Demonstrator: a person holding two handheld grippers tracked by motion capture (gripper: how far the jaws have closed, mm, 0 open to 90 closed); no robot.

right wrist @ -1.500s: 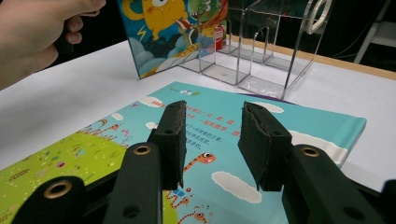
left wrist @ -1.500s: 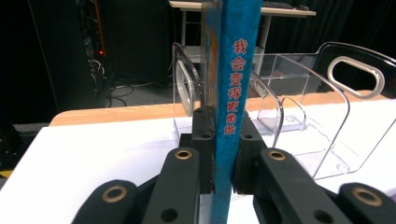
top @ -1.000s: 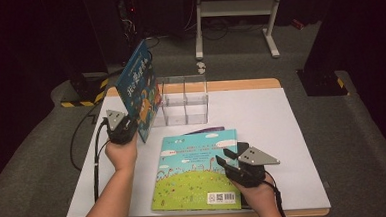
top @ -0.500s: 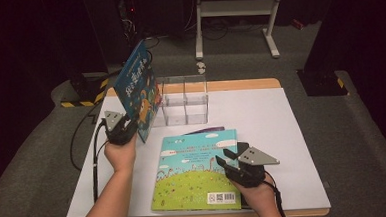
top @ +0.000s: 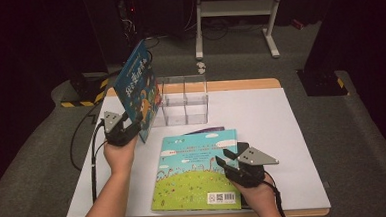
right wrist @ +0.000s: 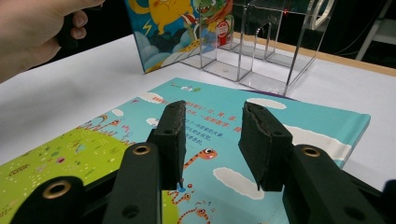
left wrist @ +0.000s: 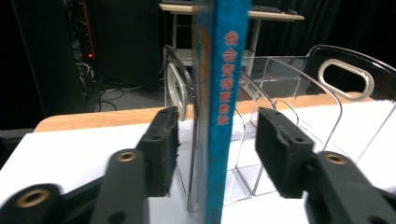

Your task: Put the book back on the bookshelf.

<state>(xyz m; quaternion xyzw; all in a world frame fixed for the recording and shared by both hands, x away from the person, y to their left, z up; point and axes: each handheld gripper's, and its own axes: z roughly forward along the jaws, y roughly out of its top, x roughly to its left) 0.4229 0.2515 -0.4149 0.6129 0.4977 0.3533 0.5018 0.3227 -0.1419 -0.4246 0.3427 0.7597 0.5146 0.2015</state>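
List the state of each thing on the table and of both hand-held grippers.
Blue book: upright, tilted, at the rack's left end.
Rack: clear, upright, slots empty.
Green book: flat, cover up, on another book.
Left hand-held gripper: open, jaws either side of the blue book's spine.
Right hand-held gripper: open, over the green book.

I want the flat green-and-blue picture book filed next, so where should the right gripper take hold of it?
Probably at the flat green-and-blue picture book's right long edge, coming in low from the right. It lies flat on the white table, and that edge is nearest the right gripper, whose jaws stand open above the cover.
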